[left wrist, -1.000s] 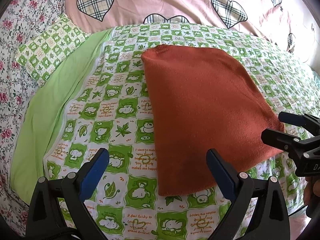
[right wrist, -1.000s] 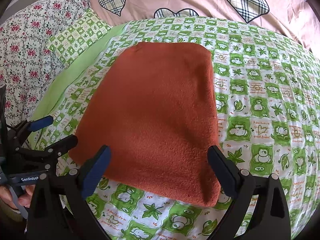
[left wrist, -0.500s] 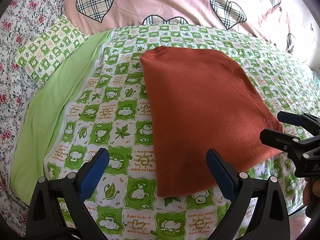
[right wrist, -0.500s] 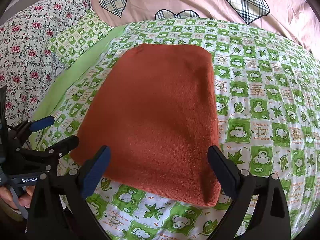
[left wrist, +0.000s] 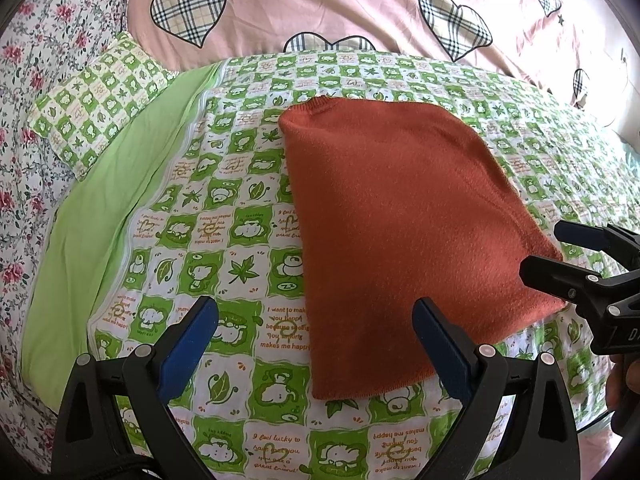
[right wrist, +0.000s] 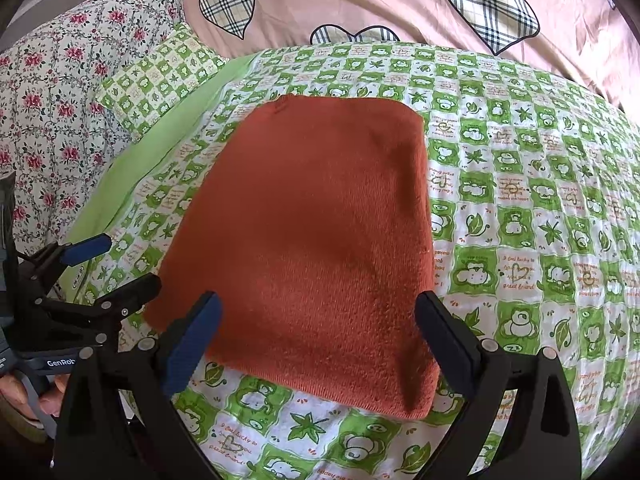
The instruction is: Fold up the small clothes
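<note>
A rust-orange knit garment (left wrist: 400, 216) lies folded flat in a rough rectangle on the green-and-white checked bedspread (left wrist: 224, 240); it also shows in the right wrist view (right wrist: 312, 240). My left gripper (left wrist: 316, 344) is open and empty, held above the garment's near left corner. My right gripper (right wrist: 320, 332) is open and empty, held above the garment's near edge. Each gripper shows in the other's view: the right one (left wrist: 560, 252) at the garment's right edge, the left one (right wrist: 116, 264) at its left edge.
A small checked pillow (left wrist: 96, 100) lies at the far left on a plain green sheet (left wrist: 104, 216). A pink quilt with plaid hearts (left wrist: 320, 4) is heaped behind. A floral cover (right wrist: 48, 80) lies along the left side.
Both grippers have drawn back and up a little from the garment. The garment lies as before, and both jaws stay open.
</note>
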Tool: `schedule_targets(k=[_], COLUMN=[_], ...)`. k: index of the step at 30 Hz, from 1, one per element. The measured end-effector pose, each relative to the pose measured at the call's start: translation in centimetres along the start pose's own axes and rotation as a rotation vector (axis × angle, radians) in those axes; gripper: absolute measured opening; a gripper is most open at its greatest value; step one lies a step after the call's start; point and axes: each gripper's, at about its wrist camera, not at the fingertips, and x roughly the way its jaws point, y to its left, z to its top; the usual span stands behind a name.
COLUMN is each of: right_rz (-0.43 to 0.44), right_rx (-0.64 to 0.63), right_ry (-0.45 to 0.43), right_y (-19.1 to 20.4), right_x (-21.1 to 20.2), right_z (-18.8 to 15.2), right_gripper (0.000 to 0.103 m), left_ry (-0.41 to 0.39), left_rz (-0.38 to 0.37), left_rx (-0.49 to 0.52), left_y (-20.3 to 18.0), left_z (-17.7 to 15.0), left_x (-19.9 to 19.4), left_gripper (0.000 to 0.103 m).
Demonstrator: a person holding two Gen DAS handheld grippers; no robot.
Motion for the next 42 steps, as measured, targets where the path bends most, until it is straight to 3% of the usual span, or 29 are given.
schedule_targets(k=[42], right_rz=[0.002], right_rx=[0.027], right_ry=[-0.010], right_y=[-1.4], right_x=[0.5], right_z=[1.6], right_gripper=[0.097], left_ry=[0.005], left_rz=[0.006], left_rx=[-0.007], left_y=[0.0], left_z=[1.9], left_x=[0.9], left_gripper=[0.098])
